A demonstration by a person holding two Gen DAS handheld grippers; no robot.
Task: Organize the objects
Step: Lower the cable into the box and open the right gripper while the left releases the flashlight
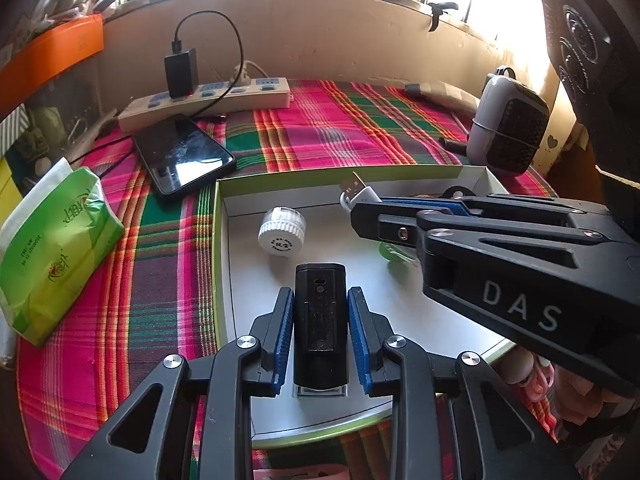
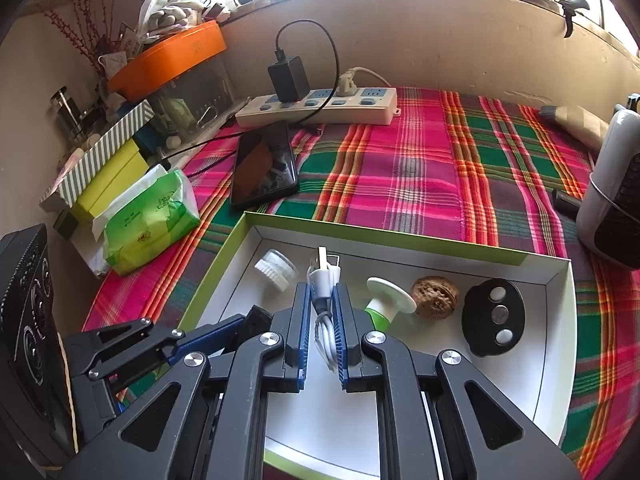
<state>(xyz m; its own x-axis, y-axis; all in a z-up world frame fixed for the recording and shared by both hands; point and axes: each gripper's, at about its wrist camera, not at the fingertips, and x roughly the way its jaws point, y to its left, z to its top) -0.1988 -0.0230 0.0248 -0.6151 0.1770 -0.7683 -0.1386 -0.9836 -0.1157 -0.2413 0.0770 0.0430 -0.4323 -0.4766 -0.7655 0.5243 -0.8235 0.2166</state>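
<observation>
A shallow white box with a green rim (image 1: 218, 240) (image 2: 400, 236) lies on the plaid cloth. My left gripper (image 1: 320, 300) is over the box, its blue pads either side of a black rectangular device (image 1: 320, 320) with a small gap on each side. My right gripper (image 2: 320, 296) is shut on a coiled white USB cable (image 2: 322, 280) above the box; it shows in the left wrist view (image 1: 362, 216) with the cable (image 1: 354, 192). In the box lie a white cap (image 1: 282, 230) (image 2: 276, 268), a green-and-white piece (image 2: 390, 294), a walnut (image 2: 434, 296) and a black oval item (image 2: 492, 316).
A phone (image 1: 182, 156) (image 2: 264, 168) lies behind the box, cabled to a charger in a power strip (image 1: 208, 100) (image 2: 320, 108). A green tissue pack (image 1: 52, 248) (image 2: 148, 220) lies left. A grey-and-black appliance (image 1: 508, 128) (image 2: 612, 196) stands right. Boxes and an orange tray (image 2: 168, 56) crowd the far left.
</observation>
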